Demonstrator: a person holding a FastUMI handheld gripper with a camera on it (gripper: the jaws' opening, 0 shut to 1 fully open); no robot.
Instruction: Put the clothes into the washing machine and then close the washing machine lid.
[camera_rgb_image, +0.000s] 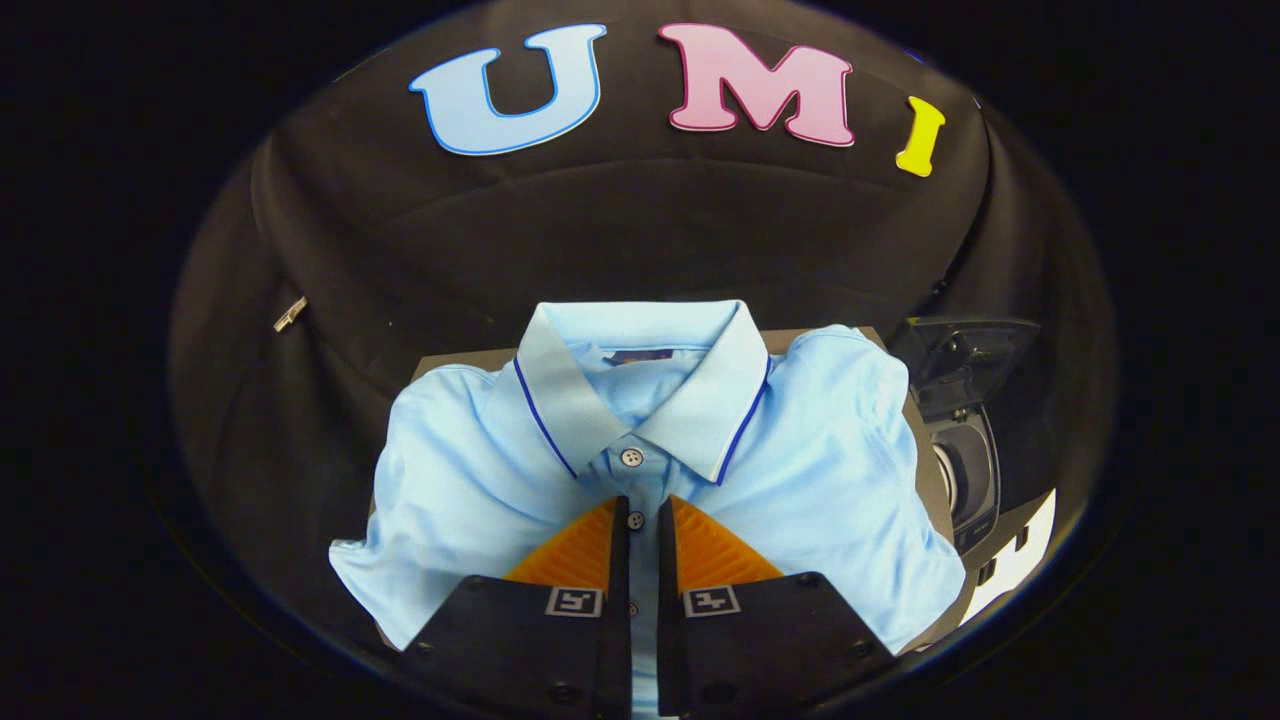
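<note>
Black cloth (620, 220) hangs all around as the booth's wall, with soft folds in it. One small silver clip (290, 313) is stuck on the cloth, off to the left of the shirt.

One light blue polo shirt (820, 470) lies flat on one brown board (455, 358). You can see just thin bits of the board behind the shirt's shoulders. The shirt has one collar (640, 380) with a thin dark blue line along its edge. Two small buttons show below the collar, the top button (631, 457) and one more right at the finger ends.

One washing machine (965, 470) sits just to the right of the shirt. Its lid (965, 350) is up, and the round hole under it is open.

One gripper (640, 512) points down at the front of the shirt, right over the strip of buttons. Its two fingers are very close together, with just a thin gap between them. The strip of shirt shows in that gap. I cannot tell if the fingers are pinching the cloth or just resting over it.

The shirt hangs a little over the board on the left and at the front right. Its right side comes very near the machine. On the left there is a lot of free room, with just black cloth there.
</note>
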